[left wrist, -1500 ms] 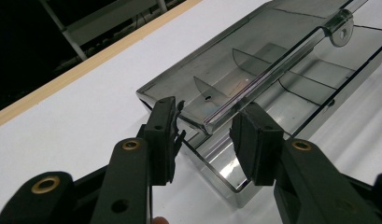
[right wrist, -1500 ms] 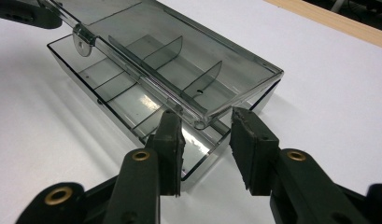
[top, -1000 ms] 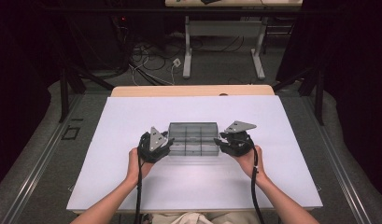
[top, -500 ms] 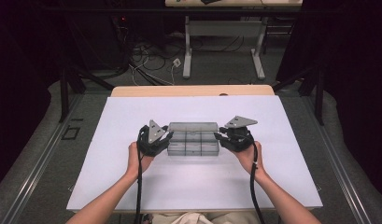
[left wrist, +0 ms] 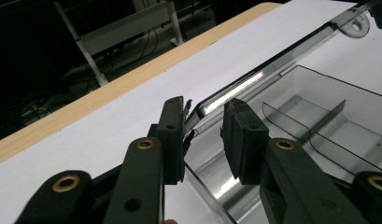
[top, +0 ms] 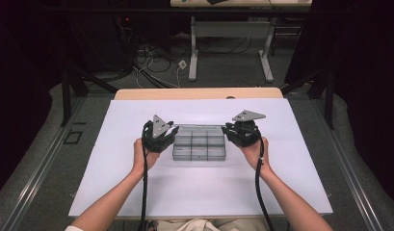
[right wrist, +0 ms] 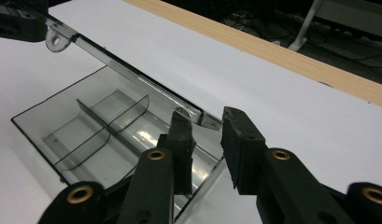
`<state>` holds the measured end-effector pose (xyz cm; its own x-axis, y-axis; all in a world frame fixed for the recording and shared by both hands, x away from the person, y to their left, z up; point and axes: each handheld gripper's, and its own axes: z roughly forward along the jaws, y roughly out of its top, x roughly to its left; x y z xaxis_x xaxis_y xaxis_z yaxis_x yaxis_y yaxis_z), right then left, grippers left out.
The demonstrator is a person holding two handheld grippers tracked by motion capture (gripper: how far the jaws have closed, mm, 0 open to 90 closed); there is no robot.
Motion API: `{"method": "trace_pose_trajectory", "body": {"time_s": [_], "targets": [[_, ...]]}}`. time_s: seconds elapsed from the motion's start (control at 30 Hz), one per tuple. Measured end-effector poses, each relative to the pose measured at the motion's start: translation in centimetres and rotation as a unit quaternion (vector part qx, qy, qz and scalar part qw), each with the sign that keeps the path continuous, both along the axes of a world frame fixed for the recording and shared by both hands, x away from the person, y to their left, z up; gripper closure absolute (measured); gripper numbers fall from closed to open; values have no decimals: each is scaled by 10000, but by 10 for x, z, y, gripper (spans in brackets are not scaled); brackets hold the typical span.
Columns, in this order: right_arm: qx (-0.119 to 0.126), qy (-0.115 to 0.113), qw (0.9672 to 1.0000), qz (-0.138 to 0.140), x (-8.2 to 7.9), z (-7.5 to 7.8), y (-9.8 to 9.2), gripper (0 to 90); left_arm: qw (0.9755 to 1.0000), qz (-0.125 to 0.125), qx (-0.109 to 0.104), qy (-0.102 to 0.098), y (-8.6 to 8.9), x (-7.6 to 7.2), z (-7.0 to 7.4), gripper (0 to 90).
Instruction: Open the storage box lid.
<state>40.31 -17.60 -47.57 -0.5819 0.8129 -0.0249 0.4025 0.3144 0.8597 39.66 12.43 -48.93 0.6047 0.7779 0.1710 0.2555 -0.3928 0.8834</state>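
Note:
A clear plastic compartment box (top: 199,147) lies on the white table (top: 199,192), its lid (top: 199,126) swung up along the far side. My left gripper (top: 173,130) is at the lid's left end and my right gripper (top: 227,129) at its right end. In the left gripper view the lid's corner sits between the jaws of the left gripper (left wrist: 205,116), against one pad. In the right gripper view the other corner spans the gap of the right gripper (right wrist: 202,122). Both pairs of jaws have just been closing on the lid (right wrist: 123,65). Empty compartments (left wrist: 319,121) show below.
The white sheet ends at a wooden table edge (top: 199,93) on the far side. Beyond it, on the dark floor, are cables (top: 156,62) and the legs of another table (top: 194,57). A person's forearms come in from the bottom.
Both grippers have moved up and away from me at the box's ends. The lid, flat on the box a second ago, now stands raised between them.

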Motion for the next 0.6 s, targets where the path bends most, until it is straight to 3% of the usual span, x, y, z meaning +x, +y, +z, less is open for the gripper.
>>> {"method": "trace_pose_trajectory", "body": {"time_s": [0.17,0.6], "targets": [[71,50,9999,-131,9,-1,0,746,9997,144,-199,5,-2,8,-2,696],[253,251,9984,-443,28,-11,3,761,9995,285,-135,14,-6,22,-6,699]]}}
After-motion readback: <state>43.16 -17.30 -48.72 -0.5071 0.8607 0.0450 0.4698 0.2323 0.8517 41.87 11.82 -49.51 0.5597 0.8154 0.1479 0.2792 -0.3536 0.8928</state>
